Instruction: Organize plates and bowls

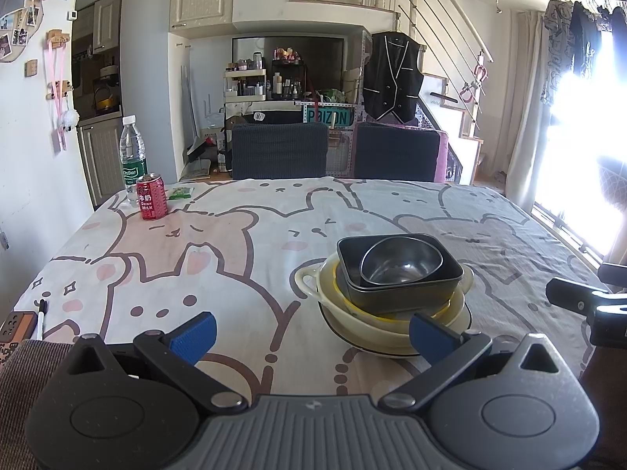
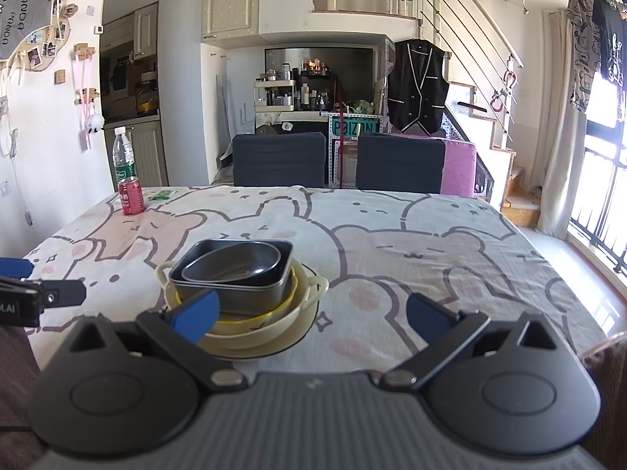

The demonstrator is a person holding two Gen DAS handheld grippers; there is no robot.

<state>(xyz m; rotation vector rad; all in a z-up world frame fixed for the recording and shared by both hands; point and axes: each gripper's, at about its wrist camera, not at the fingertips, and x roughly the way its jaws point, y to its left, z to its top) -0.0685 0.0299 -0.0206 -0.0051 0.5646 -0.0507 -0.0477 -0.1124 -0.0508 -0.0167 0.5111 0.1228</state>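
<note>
nested stack of dishes waiting near the front of the table, both grippers empty.

a round shiny steel bowl (image 1: 399, 264) sits inside a dark rectangular metal baking pan (image 1: 399, 286), which rests in a yellow-rimmed bowl, a cream two-handled ceramic dish (image 1: 309, 280) and a dark-rimmed white plate (image 1: 352, 333) on the bear-print tablecloth (image 1: 235, 243). the metal pieces look light, stiff and slippery, best pinched at a rim; the ceramics are likely heavier and chippable, so the handle or lip suits. the left gripper (image 1: 309, 333) is spread wide beside the stack, holding nothing; the right gripper (image 2: 309, 313) is equally wide and empty, its left pad in front of the stack. a red drink can (image 1: 151, 197) and clear water bottle (image 1: 132, 152) stand well apart at the far left.
</note>
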